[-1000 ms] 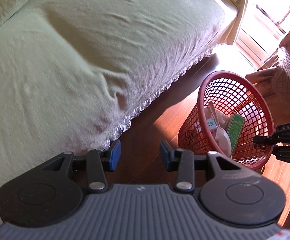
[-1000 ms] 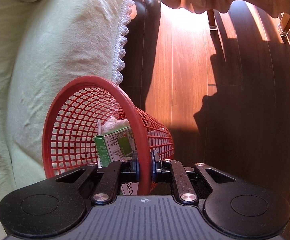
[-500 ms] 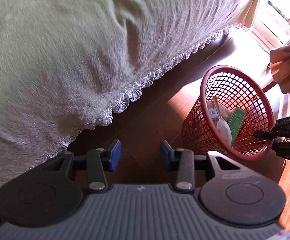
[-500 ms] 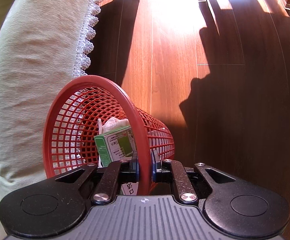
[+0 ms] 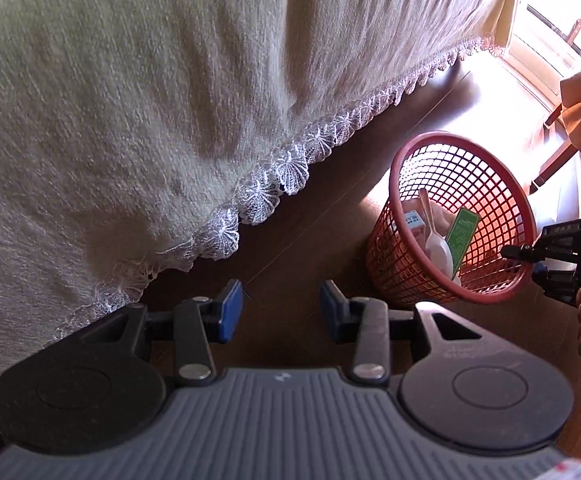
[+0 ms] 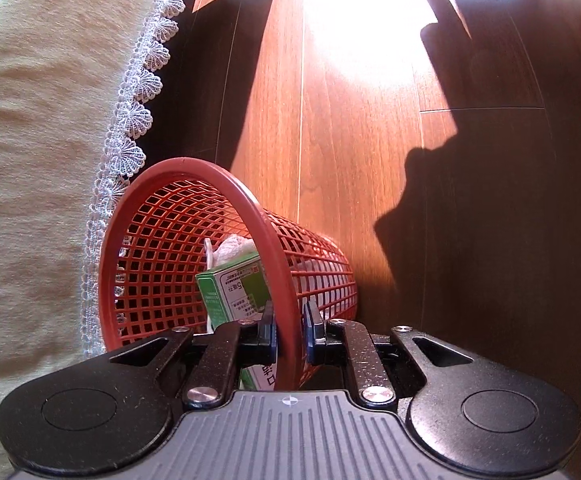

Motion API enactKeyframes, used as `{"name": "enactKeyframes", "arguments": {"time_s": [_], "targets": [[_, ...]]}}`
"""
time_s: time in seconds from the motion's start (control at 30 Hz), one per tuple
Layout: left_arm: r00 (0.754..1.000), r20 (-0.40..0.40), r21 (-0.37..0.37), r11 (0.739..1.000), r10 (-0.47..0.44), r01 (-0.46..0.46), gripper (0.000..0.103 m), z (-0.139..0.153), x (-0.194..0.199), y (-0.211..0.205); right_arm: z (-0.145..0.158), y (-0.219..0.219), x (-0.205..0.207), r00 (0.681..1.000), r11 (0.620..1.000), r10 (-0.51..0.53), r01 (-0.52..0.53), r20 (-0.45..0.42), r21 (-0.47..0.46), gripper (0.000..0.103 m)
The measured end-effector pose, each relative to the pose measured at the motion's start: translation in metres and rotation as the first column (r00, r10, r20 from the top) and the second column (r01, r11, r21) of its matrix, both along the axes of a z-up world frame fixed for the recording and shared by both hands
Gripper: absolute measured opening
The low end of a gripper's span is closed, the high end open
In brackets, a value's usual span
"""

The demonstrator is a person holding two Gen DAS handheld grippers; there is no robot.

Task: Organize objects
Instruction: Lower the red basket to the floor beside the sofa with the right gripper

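With your right gripper (image 6: 288, 330) clamped on the rim of the red basket (image 6: 178, 256), its jaws just starting to ease apart, settle it flat on the wooden floor (image 6: 350, 128) beside the bed (image 5: 150, 100) before releasing, left gripper (image 5: 280, 312) part-open and empty.

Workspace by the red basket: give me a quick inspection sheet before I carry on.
Surface: brown wooden floor, sunlit patch, bare where visible.
Job's things: red mesh basket holding a green carton, a white spoon and a small box.
Clutter: nothing seen.
Grippers: right gripper on the basket rim, jaws opening; left gripper open, empty.
Cables: nothing seen.
Surroundings: pale lace-edged cover beside the basket; bright window.
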State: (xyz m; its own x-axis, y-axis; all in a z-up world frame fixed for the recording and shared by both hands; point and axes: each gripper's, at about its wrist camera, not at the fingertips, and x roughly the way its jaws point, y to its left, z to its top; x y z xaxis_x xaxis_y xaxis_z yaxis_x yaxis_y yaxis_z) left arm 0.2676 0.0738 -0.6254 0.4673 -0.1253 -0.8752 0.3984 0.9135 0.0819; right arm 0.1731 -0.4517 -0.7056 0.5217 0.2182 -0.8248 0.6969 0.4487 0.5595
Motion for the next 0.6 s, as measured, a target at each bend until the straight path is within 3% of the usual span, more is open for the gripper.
{"name": "enactKeyframes", "arguments": {"time_s": [0.13,0.27,0.33,0.43,0.5,0.6], "targets": [[1.000,0.011,0.000,1.000,-0.012,0.012,0.037,-0.002,-0.002,0.008,-0.002,-0.001,0.000,0.999,0.999,0.026,-0.025,0.039,-0.023,0.015],[1.000,0.014,-0.007,1.000,-0.020,0.020,0.041,0.008,-0.010,0.012,0.002,0.001,0.006,0.991,0.987,0.130,-0.127,0.026,-0.098,0.019],[0.999,0.034,0.001,1.000,-0.026,0.026,0.044,0.018,-0.016,0.012,0.006,0.006,0.011,0.986,0.970,0.160,-0.166,-0.049,-0.175,0.054],[0.997,0.076,0.012,0.999,-0.031,0.030,0.055,0.037,-0.026,0.013,0.019,0.005,0.005,0.981,0.950,0.179,-0.194,-0.081,-0.244,0.084],[0.995,0.098,0.019,0.999,-0.028,0.026,0.058,0.052,-0.034,0.014,0.030,0.002,-0.003,0.977,0.944,0.177,-0.204,-0.122,-0.261,0.085],[0.992,0.120,0.020,0.999,-0.031,0.029,0.064,0.075,-0.048,0.017,0.064,0.003,-0.021,0.974,0.930,0.201,-0.223,-0.103,-0.291,0.085]]}}
